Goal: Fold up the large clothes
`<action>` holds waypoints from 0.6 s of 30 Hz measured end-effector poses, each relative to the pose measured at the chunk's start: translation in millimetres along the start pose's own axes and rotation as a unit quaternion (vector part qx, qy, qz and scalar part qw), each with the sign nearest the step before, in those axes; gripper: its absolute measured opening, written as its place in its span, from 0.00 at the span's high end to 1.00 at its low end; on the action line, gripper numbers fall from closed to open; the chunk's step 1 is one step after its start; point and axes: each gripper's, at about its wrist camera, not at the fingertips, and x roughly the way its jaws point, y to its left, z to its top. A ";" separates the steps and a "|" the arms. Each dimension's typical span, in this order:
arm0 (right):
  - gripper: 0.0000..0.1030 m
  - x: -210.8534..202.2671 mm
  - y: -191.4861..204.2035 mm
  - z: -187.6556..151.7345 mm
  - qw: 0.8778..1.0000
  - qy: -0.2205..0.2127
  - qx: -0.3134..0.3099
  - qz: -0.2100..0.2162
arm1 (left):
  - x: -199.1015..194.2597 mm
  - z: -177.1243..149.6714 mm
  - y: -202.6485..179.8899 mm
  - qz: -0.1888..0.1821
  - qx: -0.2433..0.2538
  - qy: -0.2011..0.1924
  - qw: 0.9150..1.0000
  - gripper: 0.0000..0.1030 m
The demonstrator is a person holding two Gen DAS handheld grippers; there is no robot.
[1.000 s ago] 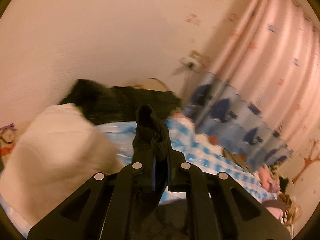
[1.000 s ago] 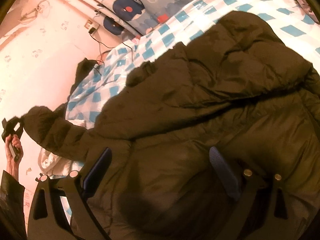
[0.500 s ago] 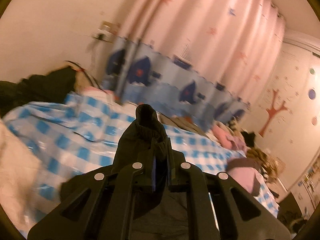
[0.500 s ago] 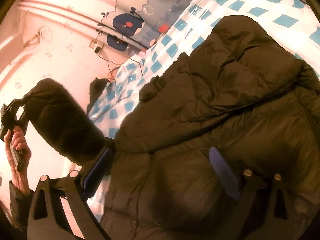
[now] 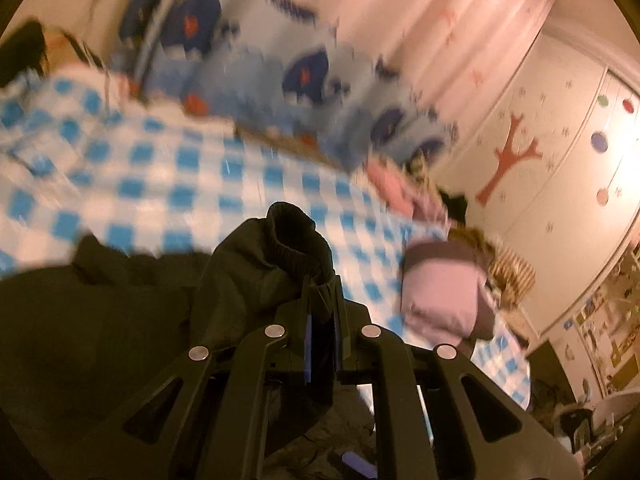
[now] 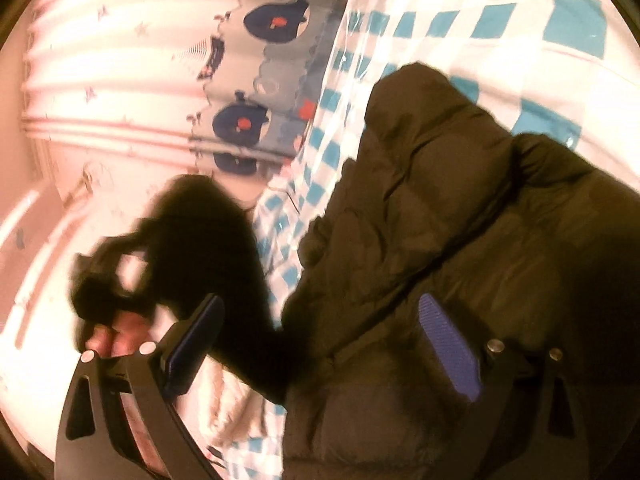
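Observation:
A large dark olive puffer jacket [image 6: 460,240] lies spread on a bed with a blue-and-white checked cover [image 6: 520,20]. My left gripper [image 5: 322,300] is shut on the jacket's sleeve cuff [image 5: 296,240] and holds the sleeve lifted above the jacket body [image 5: 100,320]. In the right wrist view the lifted sleeve [image 6: 208,240] and the left gripper [image 6: 104,280] show at the left, blurred. My right gripper [image 6: 320,336] is open, its blue pads [image 6: 448,344] low over the jacket body, holding nothing.
A whale-print curtain hem [image 5: 280,72] and pink curtains [image 5: 440,20] run behind the bed. A pink and dark bundle of clothes [image 5: 444,292] lies on the bed's far right. A cream blanket [image 6: 232,408] lies beside the jacket. A wall with a tree decal [image 5: 508,156] is at right.
My left gripper has swung the sleeve up and across toward the jacket body, and its view has turned from the wall to the bed. My right gripper has stayed open over the jacket.

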 end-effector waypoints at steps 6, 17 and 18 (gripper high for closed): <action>0.09 -10.7 -9.9 8.4 0.999 -0.014 0.038 0.024 | 95.6 -66.8 3.6 0.008 0.000 0.094 0.996 0.94; 0.09 -25.3 -21.2 21.8 0.997 -0.031 0.062 0.038 | 132.6 -108.3 -0.3 -0.034 -0.001 0.236 0.971 0.37; 0.08 -25.1 -20.0 22.8 0.997 -0.032 0.060 0.040 | 122.8 -105.9 -3.5 -0.038 0.003 0.234 0.971 0.30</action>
